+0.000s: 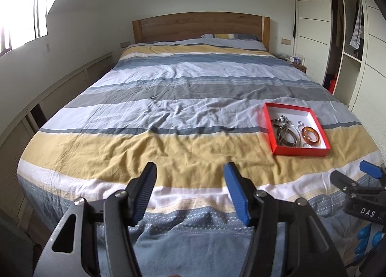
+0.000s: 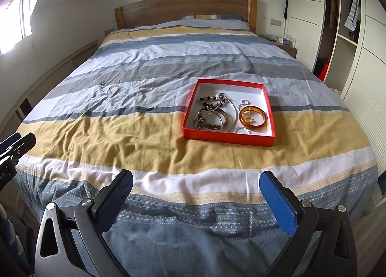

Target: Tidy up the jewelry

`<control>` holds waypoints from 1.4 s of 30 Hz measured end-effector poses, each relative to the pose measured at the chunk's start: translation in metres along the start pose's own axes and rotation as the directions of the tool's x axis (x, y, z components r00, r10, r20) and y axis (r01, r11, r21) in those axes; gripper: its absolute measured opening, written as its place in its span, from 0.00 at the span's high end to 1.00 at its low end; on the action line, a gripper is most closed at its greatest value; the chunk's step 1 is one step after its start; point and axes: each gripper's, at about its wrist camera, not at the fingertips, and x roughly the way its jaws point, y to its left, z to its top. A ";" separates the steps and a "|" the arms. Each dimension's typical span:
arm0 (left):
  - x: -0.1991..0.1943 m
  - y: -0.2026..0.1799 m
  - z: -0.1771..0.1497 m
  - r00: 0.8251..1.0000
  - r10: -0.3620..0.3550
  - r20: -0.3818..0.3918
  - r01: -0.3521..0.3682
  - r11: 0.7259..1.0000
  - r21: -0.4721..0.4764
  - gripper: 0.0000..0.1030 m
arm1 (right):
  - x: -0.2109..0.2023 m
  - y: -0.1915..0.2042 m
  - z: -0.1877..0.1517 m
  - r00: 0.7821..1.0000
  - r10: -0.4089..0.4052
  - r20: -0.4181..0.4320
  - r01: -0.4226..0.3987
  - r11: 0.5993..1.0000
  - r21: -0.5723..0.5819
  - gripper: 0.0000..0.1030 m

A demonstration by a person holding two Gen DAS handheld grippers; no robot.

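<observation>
Jewelry: bangles, chains, amber resin bangle [image 2: 253, 118] all inside shallow red cardboard box [image 2: 229, 136] near bed [image 2: 120, 132] foot edge. Left tongs [image 1: 190, 190], right tongs [image 2: 196, 195] apart, empty. Sorted or pending: unclear.

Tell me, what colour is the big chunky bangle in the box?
Orange-amber, see-through bangle; clearest in the right wrist view.

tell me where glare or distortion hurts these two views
Left wrist view: the window is blown out white, and fisheye bends the wardrobe lines. Right wrist view: the window glares too, yet the red tray and amber bangle stay sharp.
</observation>
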 end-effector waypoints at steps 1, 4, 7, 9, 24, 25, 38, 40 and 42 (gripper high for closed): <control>0.000 0.001 -0.002 1.000 0.008 -0.002 -0.008 1.000 0.001 0.45 | -0.001 -0.001 -0.001 1.000 -0.002 0.003 0.002 1.000 0.000 0.01; 0.001 0.002 -0.006 1.000 0.010 -0.018 -0.010 1.000 -0.002 0.45 | -0.003 -0.002 -0.004 1.000 -0.011 0.009 0.011 1.000 -0.003 0.01; 0.002 0.001 -0.010 1.000 0.007 -0.028 -0.007 1.000 0.000 0.45 | -0.005 -0.003 -0.006 1.000 -0.017 0.019 0.017 1.000 -0.004 0.01; 0.002 0.001 -0.011 0.999 0.009 -0.031 -0.008 1.000 0.002 0.45 | -0.006 -0.003 -0.007 1.000 -0.017 0.025 0.017 1.000 -0.005 0.01; 0.021 -0.002 -0.019 0.996 -0.015 -0.084 0.016 1.000 0.006 0.45 | 0.005 -0.003 -0.010 1.000 -0.021 0.004 0.021 1.000 0.003 0.01; 0.023 -0.003 -0.020 0.996 -0.016 -0.087 0.017 1.000 0.010 0.45 | 0.006 -0.003 -0.010 1.000 -0.021 0.001 0.021 1.000 0.002 0.01; 0.038 -0.009 -0.023 0.993 -0.045 -0.108 0.046 0.999 0.007 0.45 | 0.025 -0.008 -0.012 0.999 -0.017 -0.029 0.018 1.000 0.019 0.01; 0.041 -0.009 -0.025 0.992 -0.047 -0.113 0.048 0.999 0.005 0.45 | 0.027 -0.009 -0.013 0.999 -0.020 -0.030 0.021 1.000 0.021 0.01; 0.044 -0.008 -0.027 0.992 -0.049 -0.119 0.049 0.999 0.000 0.45 | 0.029 -0.009 -0.013 0.999 -0.021 -0.034 0.022 1.000 0.021 0.01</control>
